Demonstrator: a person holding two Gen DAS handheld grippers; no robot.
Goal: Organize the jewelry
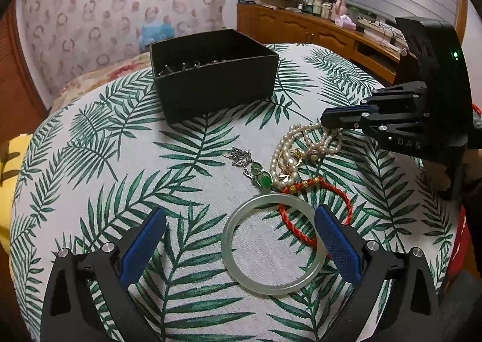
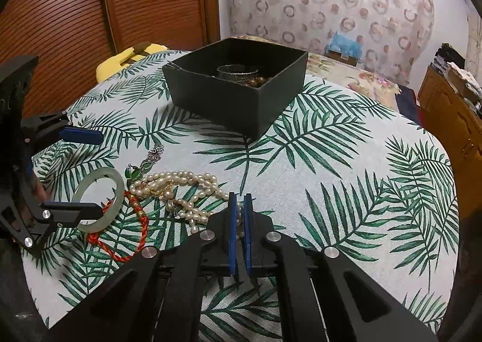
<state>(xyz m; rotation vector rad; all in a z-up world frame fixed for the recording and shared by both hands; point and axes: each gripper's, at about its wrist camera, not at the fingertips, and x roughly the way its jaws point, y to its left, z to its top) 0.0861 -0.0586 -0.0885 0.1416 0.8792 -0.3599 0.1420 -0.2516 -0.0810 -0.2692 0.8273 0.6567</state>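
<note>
My tabletop (image 2: 346, 161) had a leaf cloth on it, and its round edge dropped away on all sides. There was lots of bare room on its right half. The black box (image 2: 241, 101) sat near the far edge with its top open, and I could see beads and a metal band inside.

My left claw (image 1: 238, 248) was wide open and held nothing. One blue pad stood outside the pale green bangle (image 1: 272, 244) and the other sat over its rim. My right claw (image 2: 240, 215) was shut tight on a strand of the pearl necklace (image 2: 180, 188).

The red cord bracelet (image 1: 319, 209) lay partly under the bangle. The green stone pendant (image 1: 262, 181) lay just beside the pearls, well apart from the box.
</note>
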